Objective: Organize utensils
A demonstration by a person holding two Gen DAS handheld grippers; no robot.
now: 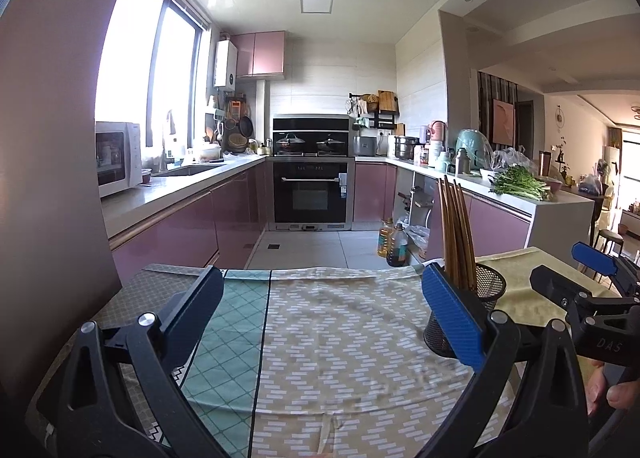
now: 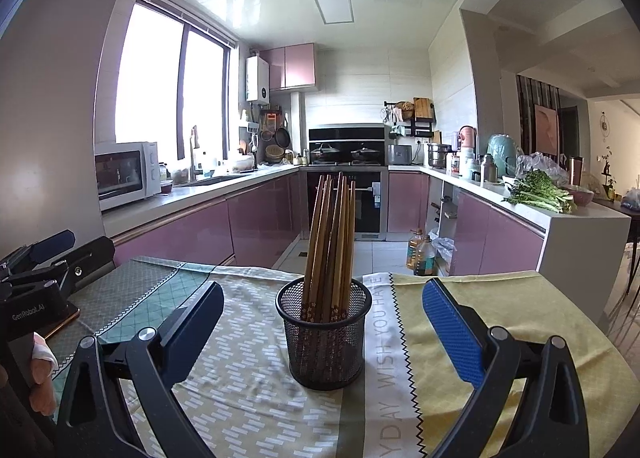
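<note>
Risk first, judged from the layout. Loose patterned tablecloth (image 2: 248, 390) over the table, wrinkled in places: easy to snag with a low claw tip and drag, carrying along everything standing on it. Black mesh cup (image 2: 323, 332) standing upright on that cloth, light-looking and tall once loaded: likely to tip if knocked from the side or pinched too high. Wooden chopsticks (image 2: 330, 246) bundled upright inside the cup, leaning slightly left, tops well above the rim: easy to brush on a careless approach, liable to spill out across the cloth or off the table edge.

Right claw (image 2: 322, 308) spread fully apart, straddling the cup with clear gaps on both sides, touching nothing, holding nothing. Left claw (image 1: 320, 300) likewise wide apart over bare cloth, empty, with the cup just beyond its right finger. No other utensils visible on the table.
</note>
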